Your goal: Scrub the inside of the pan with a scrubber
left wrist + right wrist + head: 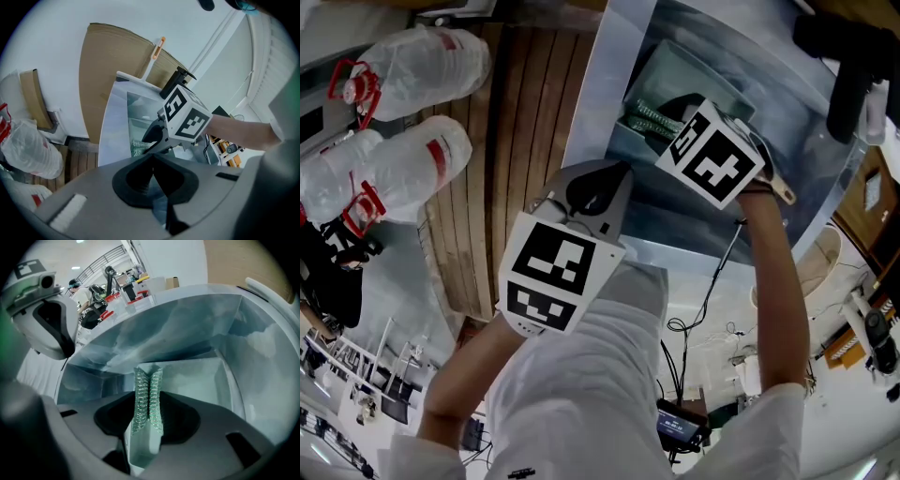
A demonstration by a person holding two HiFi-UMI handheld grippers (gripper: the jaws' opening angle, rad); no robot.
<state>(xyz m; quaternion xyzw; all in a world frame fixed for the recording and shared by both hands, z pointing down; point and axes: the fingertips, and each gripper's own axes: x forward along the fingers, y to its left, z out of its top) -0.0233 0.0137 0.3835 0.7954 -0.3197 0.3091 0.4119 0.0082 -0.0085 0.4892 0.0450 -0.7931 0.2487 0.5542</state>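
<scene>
- The right claw (149, 374) is closed on the scrubber (148, 399), a piece of shiny metal mesh folded between the two jaws. Only a short part of the mesh stands out past the tips.
- The pan (187, 333) is a deep steel one with straight walls. It lies in front of the person, and the right claw points down into it. I cannot tell if the mesh touches the bottom already.
- The left claw (152, 161) has its jaws together, with a thin bright strip between them. I judge this strip to be the rim of the pan, held for support.
- First risk: so little mesh is free that a hard push could bring the jaw tips themselves onto the steel and scratch it.
- Second risk: the mesh is springy and pinched only at a fold, so a strong sideways stroke may pull it out of the jaws.
- Third risk: the rim is thin and smooth. If the left grip slips, the pan may slide or tilt under the scrubbing.
- Fourth risk: the walls are close, so a wide stroke may knock the right claw against them.
</scene>
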